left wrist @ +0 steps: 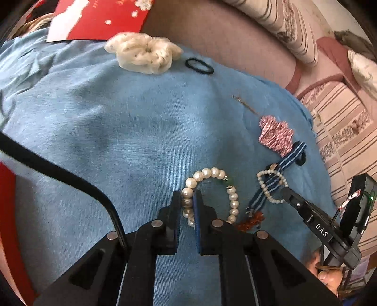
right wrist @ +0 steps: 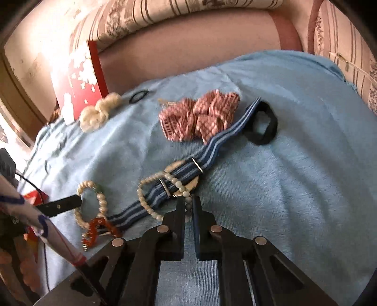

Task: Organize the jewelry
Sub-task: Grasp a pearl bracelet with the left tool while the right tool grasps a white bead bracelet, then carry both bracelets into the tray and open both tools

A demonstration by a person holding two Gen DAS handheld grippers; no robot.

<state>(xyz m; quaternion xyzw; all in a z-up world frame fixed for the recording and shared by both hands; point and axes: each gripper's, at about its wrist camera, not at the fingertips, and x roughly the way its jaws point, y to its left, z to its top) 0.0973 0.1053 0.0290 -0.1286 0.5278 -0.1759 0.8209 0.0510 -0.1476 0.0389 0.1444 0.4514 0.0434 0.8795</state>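
Blue cloth [left wrist: 117, 131]: spread over a sofa seat, fills centre of both views; serves as the sorting surface, so all pcs lie on it.
Red card [left wrist: 99, 18]: upper left of left-wrist view, at cloth's far edge; not in play.
Cream scrunchie [left wrist: 143, 55]: upper centre of left-wrist view, thin black hair tie [left wrist: 199, 66] just beside it; looks like a hair-item group kept well apart from the jewelry.
Pink striped scrunchie [right wrist: 200, 117]: upper centre of right-wrist view, touching striped band.
Striped band [right wrist: 212, 146]: blue/white, runs diagonally from black elastic loop [right wrist: 261, 127] down to lower left; it passes through the small bracelet, so that pc must be freed from it.
Large pearl bracelet [left wrist: 212, 188]: lower centre of left-wrist view; left tongs [left wrist: 187, 197] narrow, clamped on its left run of pearls, prob. to hold it while the tangle nearby gets pulled.
Small bead bracelet [right wrist: 153, 197]: centre of right-wrist view, looped round band; right tongs [right wrist: 187, 204] narrow, beads pinched between tips.
Amber clip [right wrist: 99, 228]: lower left of right-wrist view, touching large bracelet.
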